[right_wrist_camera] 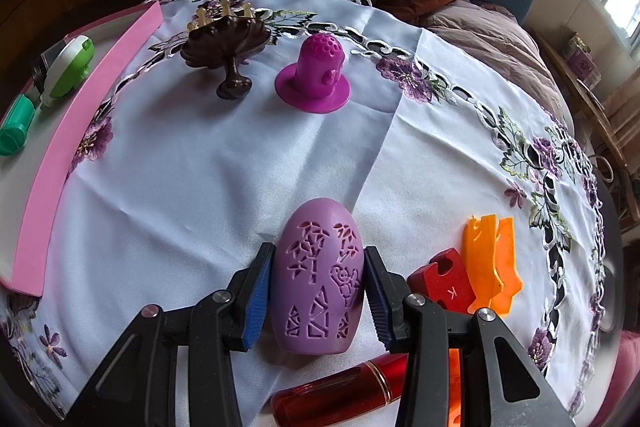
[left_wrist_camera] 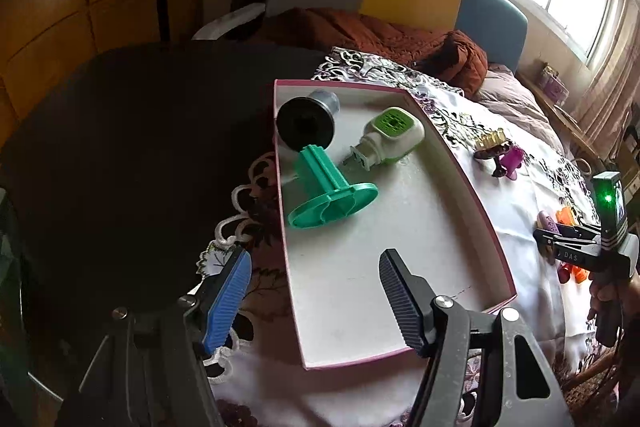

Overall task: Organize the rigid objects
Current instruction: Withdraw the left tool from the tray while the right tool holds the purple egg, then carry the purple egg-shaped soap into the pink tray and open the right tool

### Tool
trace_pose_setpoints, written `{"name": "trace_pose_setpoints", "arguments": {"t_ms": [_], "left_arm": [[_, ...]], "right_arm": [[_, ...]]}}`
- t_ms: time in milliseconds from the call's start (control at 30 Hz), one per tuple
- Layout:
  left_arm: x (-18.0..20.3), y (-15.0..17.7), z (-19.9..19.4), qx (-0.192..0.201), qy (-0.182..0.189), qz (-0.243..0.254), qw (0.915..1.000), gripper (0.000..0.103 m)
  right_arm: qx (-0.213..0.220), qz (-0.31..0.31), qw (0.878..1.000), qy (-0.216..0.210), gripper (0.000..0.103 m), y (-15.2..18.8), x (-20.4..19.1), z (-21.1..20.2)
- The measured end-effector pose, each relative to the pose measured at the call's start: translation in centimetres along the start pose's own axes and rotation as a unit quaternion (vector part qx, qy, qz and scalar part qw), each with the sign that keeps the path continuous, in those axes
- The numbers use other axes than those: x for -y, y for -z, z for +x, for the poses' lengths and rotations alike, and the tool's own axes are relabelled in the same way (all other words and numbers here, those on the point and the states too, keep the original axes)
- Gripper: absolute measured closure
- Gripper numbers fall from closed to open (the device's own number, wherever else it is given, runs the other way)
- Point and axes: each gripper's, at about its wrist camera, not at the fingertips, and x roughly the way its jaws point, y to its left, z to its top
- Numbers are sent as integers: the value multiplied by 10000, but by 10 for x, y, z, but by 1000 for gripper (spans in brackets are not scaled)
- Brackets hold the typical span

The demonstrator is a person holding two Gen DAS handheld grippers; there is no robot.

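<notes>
On the white embroidered tablecloth [right_wrist_camera: 208, 171], a pink-rimmed box [left_wrist_camera: 472, 183] holds a green spool [left_wrist_camera: 328, 187], a plug-in freshener [left_wrist_camera: 390, 135] and a black funnel [left_wrist_camera: 306, 123], with its near half bare. The left tongs [left_wrist_camera: 314, 291] hover spread over its near corner, holding nothing. Well to the right, the right tongs [right_wrist_camera: 316, 291] pinch a purple egg [right_wrist_camera: 318, 275] resting on the cloth, a red tube [right_wrist_camera: 340, 391] just beneath, orange pieces [right_wrist_camera: 490, 263] beside. Open cloth lies between egg and box wall.
</notes>
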Motion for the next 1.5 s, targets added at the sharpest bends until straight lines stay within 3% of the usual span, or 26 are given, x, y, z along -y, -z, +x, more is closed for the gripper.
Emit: {"name": "trace_pose_setpoints", "arguments": {"t_ms": [367,567,1000,1267,1500], "left_arm": [[-24,4,-5,-19,-32,-240,9997,36],[-50,6,-6,-91,-55,-688,9976,37],[-49,11,-9,-75,102,-542,9984,37],[-19,14,-10,-75,366,-7,9993,37],[-18,16,-9,-145,427,-39,9990,37]], "right_arm": [[-19,69,10000,-11,59,-1,-1,0],[-215,376,9989,-200,59,-4,7,3],[-132,385,9984,-387,60,-7,-24,-15],[503,-137,9929,-1070,60,-34,-94,-58],[623,-981,9814,-1529,60,-60,-179,-66]]}}
